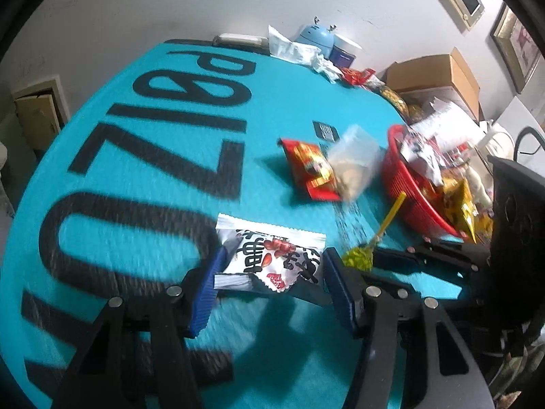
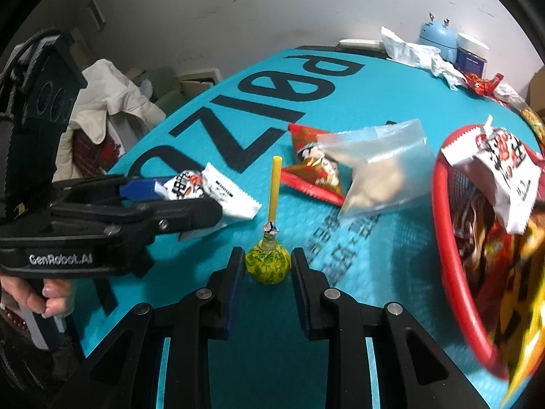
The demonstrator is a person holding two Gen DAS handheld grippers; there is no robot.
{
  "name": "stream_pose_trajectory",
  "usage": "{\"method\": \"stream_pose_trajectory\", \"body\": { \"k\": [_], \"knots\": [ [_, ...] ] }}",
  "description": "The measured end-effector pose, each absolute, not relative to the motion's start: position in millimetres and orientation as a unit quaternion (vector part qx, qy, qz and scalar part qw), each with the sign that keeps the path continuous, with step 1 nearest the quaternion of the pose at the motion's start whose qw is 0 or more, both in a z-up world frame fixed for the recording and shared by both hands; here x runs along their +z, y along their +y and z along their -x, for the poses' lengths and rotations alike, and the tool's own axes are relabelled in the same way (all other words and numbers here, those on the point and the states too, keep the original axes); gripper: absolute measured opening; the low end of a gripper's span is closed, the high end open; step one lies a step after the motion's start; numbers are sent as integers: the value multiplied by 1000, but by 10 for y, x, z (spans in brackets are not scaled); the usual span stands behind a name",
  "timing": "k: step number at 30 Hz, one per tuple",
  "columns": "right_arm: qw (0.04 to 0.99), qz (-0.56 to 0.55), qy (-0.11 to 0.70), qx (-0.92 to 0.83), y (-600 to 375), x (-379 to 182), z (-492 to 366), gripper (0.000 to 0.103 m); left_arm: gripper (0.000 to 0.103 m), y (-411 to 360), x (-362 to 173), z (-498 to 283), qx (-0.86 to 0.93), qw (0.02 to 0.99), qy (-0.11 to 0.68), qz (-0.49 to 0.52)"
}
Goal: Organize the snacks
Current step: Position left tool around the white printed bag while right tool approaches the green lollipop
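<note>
My left gripper is shut on a white snack packet with red and black print, its blue pads pressing on both ends just above the teal tablecloth. The right wrist view shows that gripper and packet at the left. My right gripper is shut on a lollipop with a yellow-green wrapped head and an upright yellow stick. From the left wrist view the lollipop sits just right of my left fingers. A red basket full of snacks stands to the right.
A red snack packet and a clear bag lie mid-table beside the basket. Crumpled wrappers, a blue gadget and a jar crowd the far end. A cardboard box stands beyond; a jacket-draped chair is left.
</note>
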State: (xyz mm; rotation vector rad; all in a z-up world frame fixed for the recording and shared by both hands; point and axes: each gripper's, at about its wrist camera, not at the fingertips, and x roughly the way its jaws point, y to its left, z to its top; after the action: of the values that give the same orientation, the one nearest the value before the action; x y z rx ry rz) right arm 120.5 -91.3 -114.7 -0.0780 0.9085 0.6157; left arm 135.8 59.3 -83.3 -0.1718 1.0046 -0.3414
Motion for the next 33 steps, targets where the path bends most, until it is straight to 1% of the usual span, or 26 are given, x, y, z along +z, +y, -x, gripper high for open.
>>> {"method": "stream_pose_trajectory", "body": {
  "k": [13,15,18,26,33],
  "knots": [
    [849,47,441,286,-1082,-1203,-776,27,58,437,-919,-790,-180,840,508,63],
    [848,47,444,286,-1096,-1230,-734,27,58,418,-926,-775,-181,839,509,60],
    [847,44,446,286,-1125,-1263,-708,28,63,398,-991,-811,-181,834,518,61],
    [849,60,440,287,-1117,-1280,-675,30,66,212,-1006,-811,-178,848,498,-7],
    [852,67,433,288,-1126,-1290,-662,31,66,205,-1006,-810,-178,853,491,-12]
  ]
}}
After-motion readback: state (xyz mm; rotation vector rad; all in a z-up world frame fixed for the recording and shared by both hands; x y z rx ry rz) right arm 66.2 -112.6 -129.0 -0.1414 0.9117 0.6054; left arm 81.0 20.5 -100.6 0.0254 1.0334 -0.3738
